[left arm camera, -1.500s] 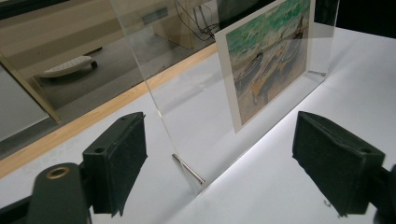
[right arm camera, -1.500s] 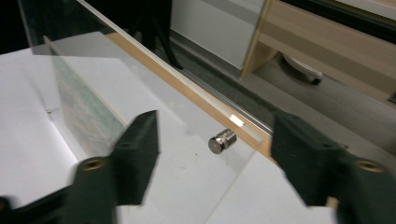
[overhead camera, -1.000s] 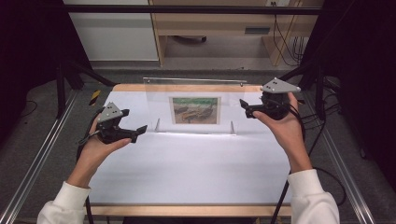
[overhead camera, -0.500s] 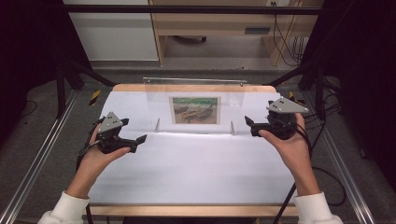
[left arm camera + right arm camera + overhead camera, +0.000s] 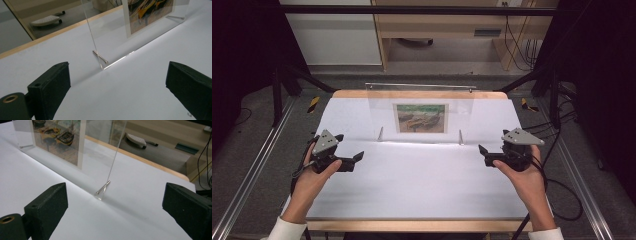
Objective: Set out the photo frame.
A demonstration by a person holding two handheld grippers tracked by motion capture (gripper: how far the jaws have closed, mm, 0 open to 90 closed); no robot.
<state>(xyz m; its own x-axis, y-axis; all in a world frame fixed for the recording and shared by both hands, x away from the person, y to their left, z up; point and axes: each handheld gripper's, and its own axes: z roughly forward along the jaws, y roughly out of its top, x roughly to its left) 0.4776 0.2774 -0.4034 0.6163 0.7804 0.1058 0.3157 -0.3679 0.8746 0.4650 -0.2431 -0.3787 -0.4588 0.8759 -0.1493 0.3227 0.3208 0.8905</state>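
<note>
On the white table point(image 5: 422, 185), a clear acrylic picture stand point(image 5: 420, 117) is flanked by left tongs point(image 5: 357, 159) and right tongs point(image 5: 482, 152), both spread apart, empty; an approach to its lower corners is judged next.

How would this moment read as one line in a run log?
left gripper: open, empty | right gripper: open, empty | clear picture frame: upright, untouched, between them

Your clear acrylic frame point(image 5: 422, 112): print of boats, green, ochre, dark | your table cover point(image 5: 422, 185): white | your gripper jaws: black
</note>
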